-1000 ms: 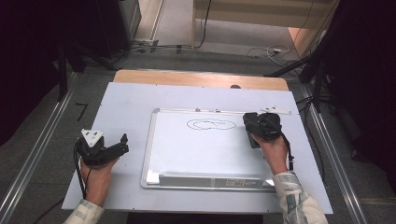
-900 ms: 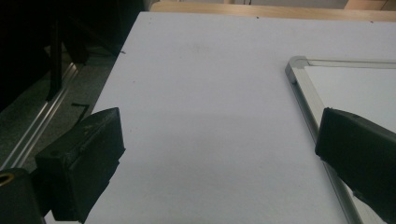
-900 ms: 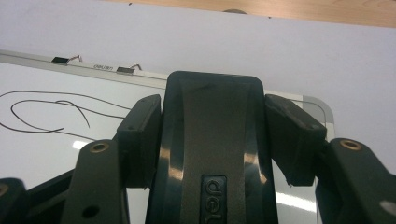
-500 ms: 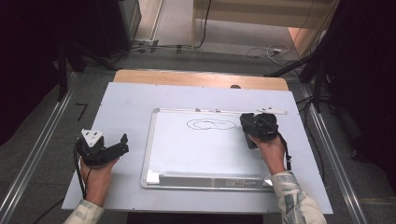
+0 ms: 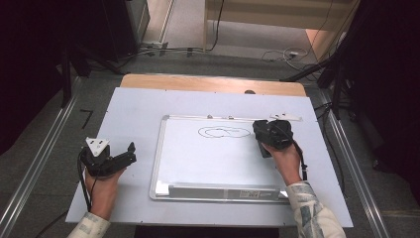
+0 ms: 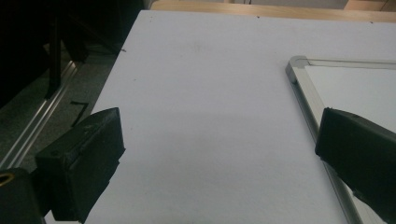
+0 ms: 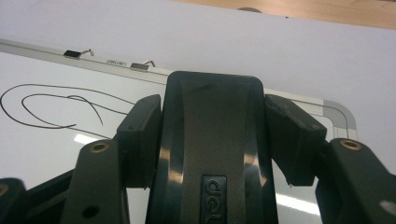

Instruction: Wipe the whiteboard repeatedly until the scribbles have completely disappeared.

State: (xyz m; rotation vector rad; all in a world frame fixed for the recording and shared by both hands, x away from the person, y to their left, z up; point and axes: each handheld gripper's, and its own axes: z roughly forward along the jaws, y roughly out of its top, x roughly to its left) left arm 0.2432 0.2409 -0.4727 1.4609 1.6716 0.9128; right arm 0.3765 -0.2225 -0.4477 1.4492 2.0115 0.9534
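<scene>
Clamped in the right gripper [image 7: 212, 140] is a black eraser [image 7: 212, 154], its two jaws pressing on the eraser's long sides. Seen from above, that gripper [image 5: 270, 133] sits over the upper right part of the whiteboard [image 5: 218, 163], just beside the right end of a looping black scribble [image 5: 224, 132] drawn near the board's top edge. The whiteboard has a metal frame and a narrow tray [image 5: 223, 191] along its near edge, and it lies flat on a pale sheet [image 5: 133, 109] that covers the table; a strip of bare wood [image 5: 198, 82] shows at the far side. Well apart, to the left of the board, the left gripper [image 5: 126, 154] hovers over the pale sheet with its jaws spread wide and nothing between them.
</scene>
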